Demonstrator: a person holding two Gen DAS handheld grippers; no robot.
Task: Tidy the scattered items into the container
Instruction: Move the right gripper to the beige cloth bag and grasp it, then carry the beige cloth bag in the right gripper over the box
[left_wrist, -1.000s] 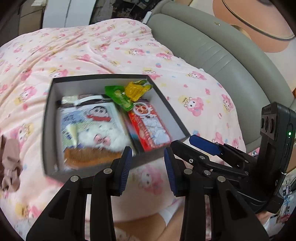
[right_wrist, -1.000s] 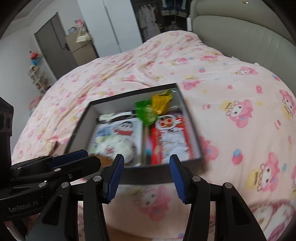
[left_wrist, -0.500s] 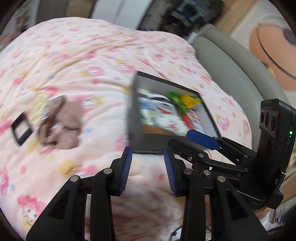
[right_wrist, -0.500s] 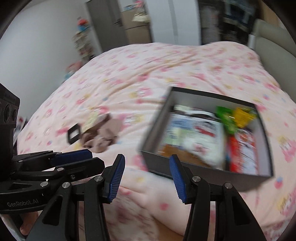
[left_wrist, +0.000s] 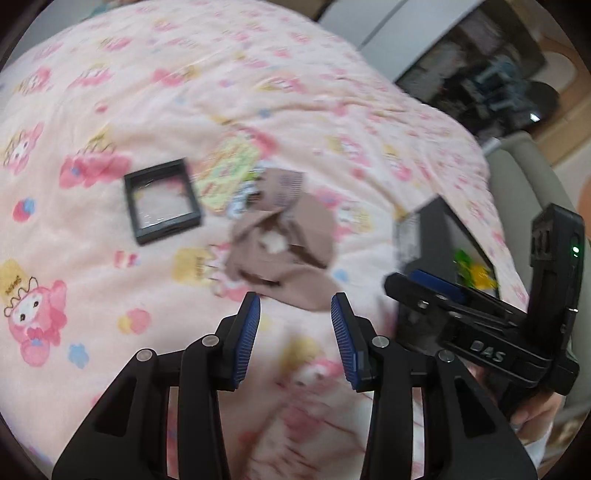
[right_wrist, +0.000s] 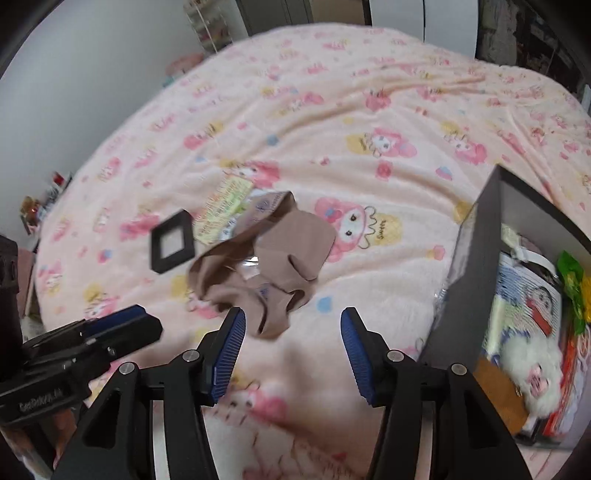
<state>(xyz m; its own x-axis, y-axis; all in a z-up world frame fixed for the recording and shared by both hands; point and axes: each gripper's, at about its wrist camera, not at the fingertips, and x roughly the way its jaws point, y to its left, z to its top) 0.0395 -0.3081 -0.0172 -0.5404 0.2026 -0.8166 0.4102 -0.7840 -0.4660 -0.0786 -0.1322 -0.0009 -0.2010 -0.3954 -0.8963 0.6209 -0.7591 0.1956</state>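
Both grippers hover low over the pink cartoon-print blanket (right_wrist: 369, 110), side by side. Left gripper (left_wrist: 295, 332): jaws spread wide, nothing between the blue pads, pointing at the tan socks (left_wrist: 284, 243), whose nearest fold lies just beyond the fingertips. Right gripper (right_wrist: 291, 350): jaws likewise wide apart and empty; its left fingertip overlaps the near edge of the tan socks (right_wrist: 262, 266) in the right wrist view, but contact cannot be judged. The socks lie crumpled on the blanket with what looks like clear wrapping showing in the middle. Touching their far side, partly tucked under them, is a flat yellow-green packet (right_wrist: 225, 206), also seen in the left view (left_wrist: 227, 173); print blurred, unreadable. Just left of the packet sits a small black square frame (left_wrist: 162, 201) with a clear centre, flat on the blanket, near the socks but apart from them; same frame in the right view (right_wrist: 171, 245). The container, a dark grey open box (right_wrist: 469, 266), rests on the blanket to the right of the socks, well apart from them. Inside: a cartoon-print pack (right_wrist: 528, 306), a white fluffy item (right_wrist: 532, 365), green and yellow snack bags (right_wrist: 572, 284) against the far wall. In the left view only a corner of the box (left_wrist: 432, 229) shows behind the right gripper's body.
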